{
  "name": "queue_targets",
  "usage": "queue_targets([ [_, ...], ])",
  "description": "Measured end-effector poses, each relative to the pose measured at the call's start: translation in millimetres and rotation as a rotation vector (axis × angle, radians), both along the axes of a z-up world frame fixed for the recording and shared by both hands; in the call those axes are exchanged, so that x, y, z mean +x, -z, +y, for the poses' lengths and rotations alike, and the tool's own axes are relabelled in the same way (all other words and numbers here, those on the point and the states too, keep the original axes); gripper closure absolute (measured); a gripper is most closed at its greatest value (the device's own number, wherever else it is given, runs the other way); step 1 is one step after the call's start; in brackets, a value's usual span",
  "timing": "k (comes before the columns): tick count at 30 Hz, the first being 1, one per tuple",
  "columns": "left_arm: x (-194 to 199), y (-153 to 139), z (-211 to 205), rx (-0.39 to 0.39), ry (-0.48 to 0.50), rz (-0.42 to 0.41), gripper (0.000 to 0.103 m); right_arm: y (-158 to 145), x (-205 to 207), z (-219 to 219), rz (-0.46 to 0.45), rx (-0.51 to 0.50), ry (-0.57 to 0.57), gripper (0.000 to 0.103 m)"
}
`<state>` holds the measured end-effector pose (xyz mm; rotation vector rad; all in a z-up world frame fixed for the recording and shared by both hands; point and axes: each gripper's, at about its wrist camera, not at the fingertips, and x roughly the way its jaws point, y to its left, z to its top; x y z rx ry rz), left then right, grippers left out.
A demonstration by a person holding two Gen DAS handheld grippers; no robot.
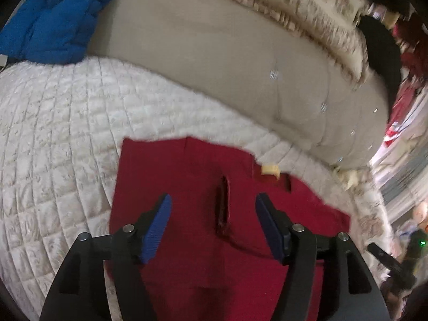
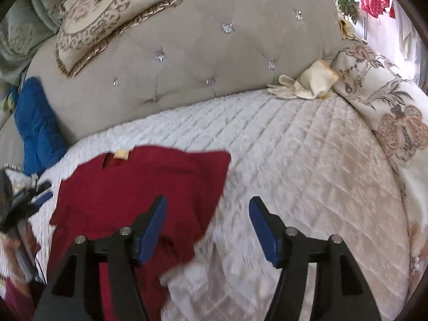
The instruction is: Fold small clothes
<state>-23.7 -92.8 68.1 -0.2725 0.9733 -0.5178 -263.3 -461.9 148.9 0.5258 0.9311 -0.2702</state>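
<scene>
Broadly, everything sits relative to one quilted cream bedspread [image 2: 307, 160], which serves as the folding surface and runs up against one tufted beige headboard [image 2: 200, 53] at its far edge. One red garment [image 1: 187, 214] lies on the bedspread, spread fairly flat with its yellowish label [image 1: 270, 169] at the edge nearest the headboard; in the right wrist view a corner points out over the bare quilt and the near part looks bunched, so the fold seems barely begun, if at all. One blue padded item [image 1: 53, 18] lies at the bedspread's far left corner, against the headboard, probably set aside. At least two embroidered cushions show: one [image 2: 107, 13] propped on the headboard, one [image 2: 388, 101] on the bedspread's right edge, both clear of the working area. One pale glove [image 2: 302, 85] rests where bedspread and headboard meet. Two grippers are present. The left gripper [image 1: 212, 226] hovers over the garment's middle, jaws spread wide and holding nothing, likely lined up to pick a seam or edge. The right gripper [image 2: 207, 231] is likewise released, straddling the garment's right edge with one finger over red cloth and one over bare quilt, well placed to pinch that edge and carry it across.
</scene>
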Motion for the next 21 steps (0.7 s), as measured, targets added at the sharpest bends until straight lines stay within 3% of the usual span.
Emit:
queue_targets([
  [3,-6,9,-30,0.071,0.081,0.006,0.062,4,-14,4,-0.018,0.069,0.000,0.036],
  [4,-6,12,-39,0.117,0.085,0.003,0.072,4,-18,6,-0.032,0.097,0.001,0.036],
  [5,-4,17,-49,0.163,0.085,0.014,0.092,5,-20,9,-0.040,0.110,-0.001,0.036],
  [7,3,26,-60,0.175,0.082,0.052,0.103,6,-23,15,-0.055,0.137,-0.012,0.036],
  [9,5,26,-60,0.156,0.071,0.069,0.103,4,-24,20,-0.055,0.126,-0.023,0.036],
  [12,-6,-2,-43,0.086,0.074,0.024,0.103,-3,-26,25,-0.056,0.080,-0.042,0.033],
  [14,-11,-22,-29,0.090,0.049,-0.033,0.103,0,-26,28,-0.049,0.073,-0.057,0.025],
  [16,-12,-32,-10,0.107,0.000,-0.051,0.103,8,-21,34,-0.026,0.080,-0.080,0.023],
  [21,-3,0,5,0.113,-0.023,0.050,0.103,37,6,52,-0.010,0.096,-0.113,0.026],
])
